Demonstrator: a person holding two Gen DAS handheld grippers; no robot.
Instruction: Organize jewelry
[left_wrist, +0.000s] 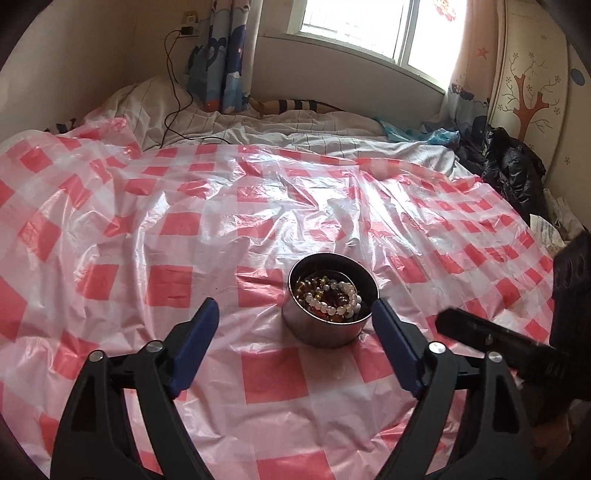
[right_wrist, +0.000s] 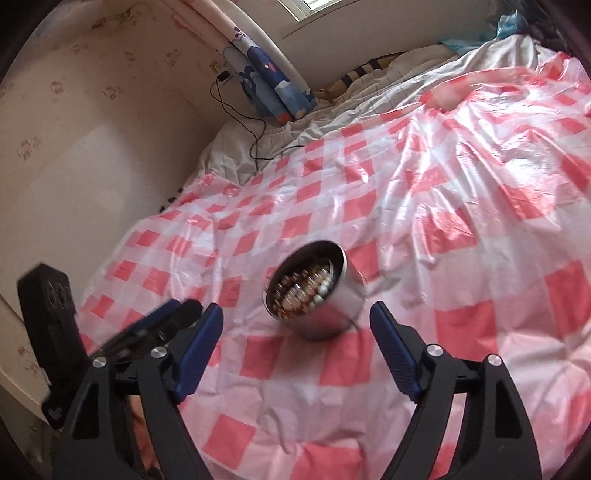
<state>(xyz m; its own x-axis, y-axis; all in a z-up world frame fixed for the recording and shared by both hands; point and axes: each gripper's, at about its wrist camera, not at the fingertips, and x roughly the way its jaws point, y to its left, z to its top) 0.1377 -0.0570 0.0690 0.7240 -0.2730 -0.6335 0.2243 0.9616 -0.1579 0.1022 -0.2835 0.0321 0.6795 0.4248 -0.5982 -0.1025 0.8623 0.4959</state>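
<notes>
Round metal tin (left_wrist: 330, 317) of beaded bracelets (left_wrist: 328, 297) on the checked plastic sheet (left_wrist: 155, 221) covering the bed; left tongs (left_wrist: 295, 317) and right tongs (right_wrist: 295, 321) both spread wide, tin at 12 o'clock.

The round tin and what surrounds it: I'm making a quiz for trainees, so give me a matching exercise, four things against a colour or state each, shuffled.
Things:
1. round tin
2. plastic sheet
3. left gripper
4. jacket

Descriptions:
A. black, heaped at the bed's edge
B. pink and white checks, crinkled
C. open, empty
D. lidless, holding beaded bracelets

Pairs: 1-D, 2-B, 3-C, 4-A
</notes>
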